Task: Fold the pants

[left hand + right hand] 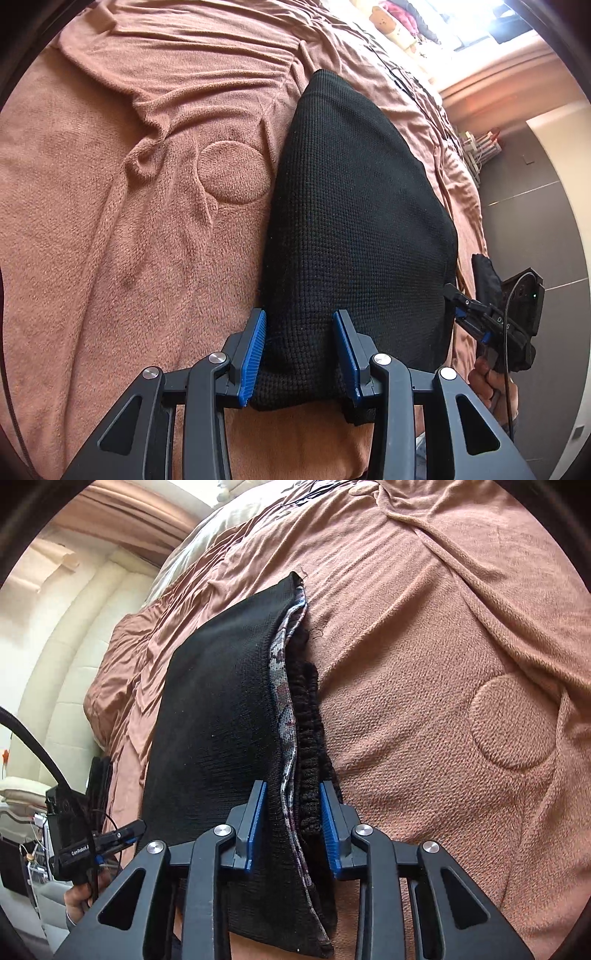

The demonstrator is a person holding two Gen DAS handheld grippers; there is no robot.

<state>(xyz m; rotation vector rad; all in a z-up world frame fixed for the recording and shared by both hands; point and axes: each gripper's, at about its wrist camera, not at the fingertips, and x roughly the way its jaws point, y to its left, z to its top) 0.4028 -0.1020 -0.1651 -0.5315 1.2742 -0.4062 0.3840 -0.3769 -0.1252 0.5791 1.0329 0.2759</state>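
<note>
Black knit pants (354,221), folded into long stack, lie centre-right on rust-pink fleece blanket (110,240). Left gripper (299,350) at lower centre, angled down, blue pads pinching near end of stack. Best keep grip level with partner, lift evenly.

Right view: right gripper (291,827) lower centre, tilted down, pads clamping layered edge with patterned lining (286,701); catch all layers.

Black left gripper (299,354), right gripper (291,827): blue ribbed pads, silver screws, black cable.

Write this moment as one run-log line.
task: fold pants | pants: folded on blanket | left gripper: straddling edge | right gripper: straddling waistband
</note>
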